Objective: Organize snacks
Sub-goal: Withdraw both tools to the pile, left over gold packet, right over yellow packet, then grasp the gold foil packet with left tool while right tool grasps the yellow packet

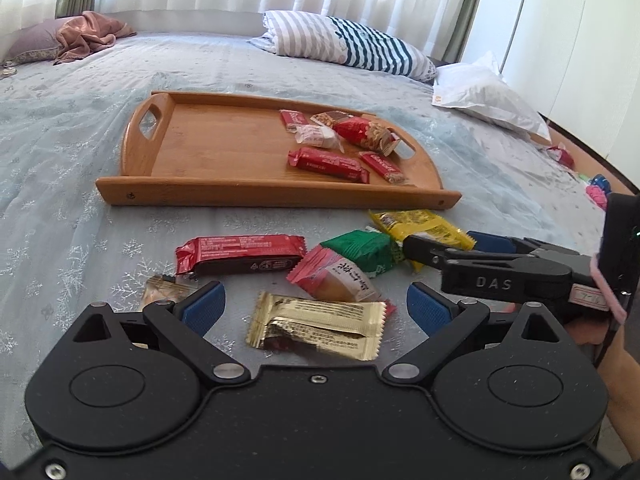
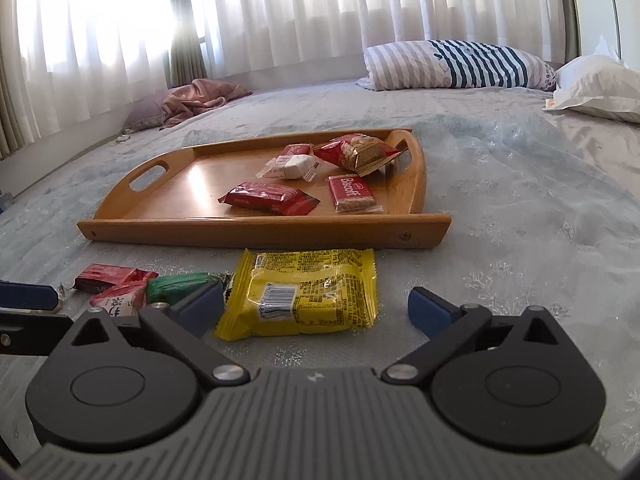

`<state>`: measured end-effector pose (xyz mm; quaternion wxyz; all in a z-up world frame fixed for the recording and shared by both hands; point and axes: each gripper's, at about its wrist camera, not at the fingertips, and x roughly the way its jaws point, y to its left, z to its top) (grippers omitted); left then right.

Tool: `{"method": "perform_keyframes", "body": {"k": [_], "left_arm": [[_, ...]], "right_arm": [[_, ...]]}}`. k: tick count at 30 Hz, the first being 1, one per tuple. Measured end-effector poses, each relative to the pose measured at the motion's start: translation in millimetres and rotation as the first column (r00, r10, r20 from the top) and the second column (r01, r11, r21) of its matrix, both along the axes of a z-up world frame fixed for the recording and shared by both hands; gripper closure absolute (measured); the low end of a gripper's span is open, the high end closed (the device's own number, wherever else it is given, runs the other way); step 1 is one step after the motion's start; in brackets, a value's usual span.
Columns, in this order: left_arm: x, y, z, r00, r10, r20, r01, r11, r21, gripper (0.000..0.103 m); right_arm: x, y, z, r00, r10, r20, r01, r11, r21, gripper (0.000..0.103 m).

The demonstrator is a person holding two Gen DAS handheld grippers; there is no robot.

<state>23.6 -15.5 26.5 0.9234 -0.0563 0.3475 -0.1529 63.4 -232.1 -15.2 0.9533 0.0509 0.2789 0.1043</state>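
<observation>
Left wrist view: the left gripper (image 1: 316,308), jaws spread wide and grasping nothing, hangs over a gold packet (image 1: 320,330) at lower centre. Just above it lie a pink packet (image 1: 336,276), a green packet (image 1: 362,250) and a long red bar (image 1: 240,254). The right gripper (image 1: 440,246) enters from the right edge, over the yellow packet (image 1: 420,224). The wooden tray (image 1: 208,148) sits on the bed (image 1: 72,128) at centre, with red-wrapped snacks (image 1: 328,164) gathered at its right end.

Right wrist view: the right gripper (image 2: 316,306) is released, its blue pads either side of the yellow packet (image 2: 304,292), which lies flat at centre just below the tray (image 2: 256,232). A striped pillow (image 2: 460,64) lies at upper right.
</observation>
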Motion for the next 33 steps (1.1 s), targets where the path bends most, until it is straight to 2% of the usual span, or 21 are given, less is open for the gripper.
{"method": "perform_keyframes", "body": {"k": [5, 11, 18, 25, 29, 31, 33], "left_arm": [[2.1, 3.3, -6.0, 1.000, -0.006, -0.030, 0.005, 1.000, -0.026, 0.007], [-2.5, 0.8, -8.1, 0.999, -0.034, -0.027, 0.034, 0.999, -0.008, 0.008], [-5.4, -10.5, -11.6, 0.998, -0.062, 0.000, 0.062, 0.994, 0.092, 0.009], [-1.9, -5.9, -12.8, 0.998, -0.060, -0.025, 0.061, 0.998, 0.034, 0.014], [-0.7, 3.3, -8.5, 0.998, -0.055, -0.036, 0.053, 0.998, -0.033, 0.016], [-0.9, 5.1, -7.0, 0.998, -0.050, -0.027, 0.049, 0.998, -0.026, 0.016], [-1.2, 3.0, -7.6, 0.999, -0.045, -0.011, 0.045, 0.999, 0.018, 0.016]], "right_arm": [[-1.3, -0.2, -2.0, 1.000, -0.003, 0.002, 0.003, 1.000, 0.002, 0.000], [-2.8, 1.7, -2.8, 1.000, -0.005, 0.003, 0.005, 1.000, -0.003, 0.000], [-2.7, 2.9, -3.0, 1.000, -0.006, -0.002, 0.006, 1.000, -0.008, 0.000], [-2.0, 3.9, -3.8, 1.000, -0.007, -0.001, 0.007, 1.000, -0.021, 0.000], [-2.0, 4.1, -3.7, 1.000, -0.007, 0.000, 0.007, 1.000, -0.022, 0.000], [-2.0, 4.1, -3.7, 1.000, -0.007, 0.000, 0.007, 1.000, -0.022, 0.000], [-2.1, 4.3, -4.3, 1.000, -0.007, 0.000, 0.007, 1.000, -0.025, 0.000]]}}
